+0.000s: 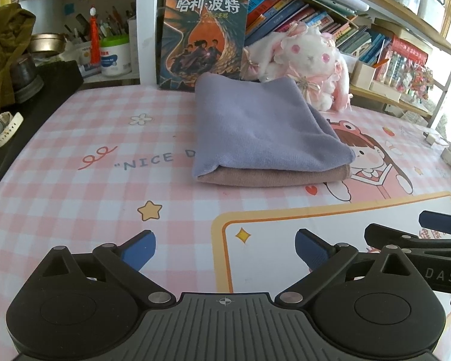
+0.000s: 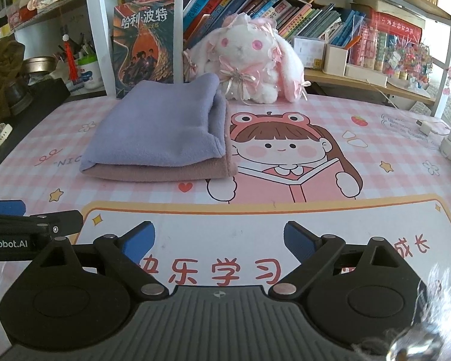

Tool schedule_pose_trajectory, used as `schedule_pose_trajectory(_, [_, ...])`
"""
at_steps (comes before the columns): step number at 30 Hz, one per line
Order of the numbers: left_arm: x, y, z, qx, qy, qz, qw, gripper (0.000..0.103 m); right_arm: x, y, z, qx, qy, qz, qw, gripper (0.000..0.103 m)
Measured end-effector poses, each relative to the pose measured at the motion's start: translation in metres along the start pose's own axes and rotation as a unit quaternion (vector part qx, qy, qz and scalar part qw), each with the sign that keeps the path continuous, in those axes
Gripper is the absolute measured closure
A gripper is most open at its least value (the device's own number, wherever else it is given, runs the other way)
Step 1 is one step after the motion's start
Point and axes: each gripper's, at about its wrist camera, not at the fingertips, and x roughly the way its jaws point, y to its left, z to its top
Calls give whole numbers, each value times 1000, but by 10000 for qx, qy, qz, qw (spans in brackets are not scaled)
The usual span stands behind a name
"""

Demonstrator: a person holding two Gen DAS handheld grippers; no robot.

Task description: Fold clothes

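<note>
**Two cloths stacked mid-table, grippers side by side in front**

One folded cloth (image 1: 264, 126) lies on another folded cloth (image 1: 273, 177), both on the table mat (image 1: 75, 180). Behind the stack a book (image 1: 204, 36) stands upright, with a plush rabbit (image 1: 309, 57) just right of it, touching the stack's far right corner. Shelves of books (image 2: 285, 12) run behind them. A watch (image 1: 3, 128) lies at the far left. The left gripper (image 1: 225, 249) and right gripper (image 2: 219, 240) sit near the front edge, well apart from the stack, the right beside the left.

Plush bunny (image 2: 249, 60), upright book (image 2: 145, 42), pink desk mat (image 2: 375, 150), wristwatch (image 1: 1, 128)
</note>
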Motion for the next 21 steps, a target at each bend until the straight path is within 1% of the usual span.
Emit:
schedule_pose_trajectory(8, [3, 0, 2, -17, 67, 15, 10000, 3, 2, 1, 2, -5, 30, -4, 10000, 10])
schedule_pose_trajectory(21, [3, -1, 4, 52, 19, 25, 10000, 2, 4, 0, 5, -23, 5, -11, 10000, 10])
